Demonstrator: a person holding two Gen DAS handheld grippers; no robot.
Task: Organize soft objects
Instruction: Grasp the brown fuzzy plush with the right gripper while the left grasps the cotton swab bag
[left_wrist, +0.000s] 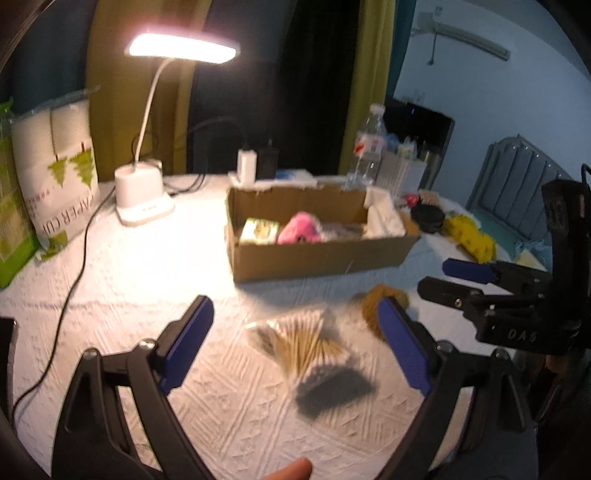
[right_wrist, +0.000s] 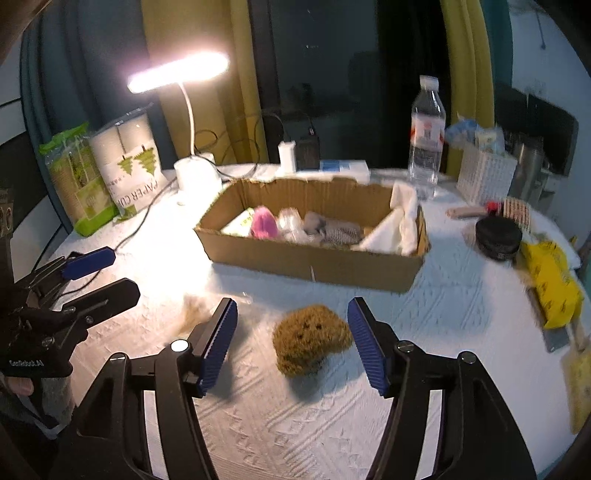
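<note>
A brown fuzzy soft toy (right_wrist: 310, 338) lies on the white textured tablecloth, between the wide-open fingers of my right gripper (right_wrist: 291, 341), which is not touching it. It also shows in the left wrist view (left_wrist: 373, 302), partly behind a finger. My left gripper (left_wrist: 297, 334) is open above a clear bag of cotton swabs (left_wrist: 306, 350) with a dark end. An open cardboard box (right_wrist: 317, 264) behind holds a pink plush (right_wrist: 264, 221), a green packet, grey fabric and white cloth. The right gripper shows in the left wrist view (left_wrist: 454, 278), open.
A lit desk lamp (left_wrist: 142, 199) with its cable stands at back left, next to paper cup packs (left_wrist: 55, 166). A water bottle (right_wrist: 426, 136), a white basket (right_wrist: 484, 177), a black round case (right_wrist: 496, 238) and a yellow bag (right_wrist: 552, 284) sit at the right.
</note>
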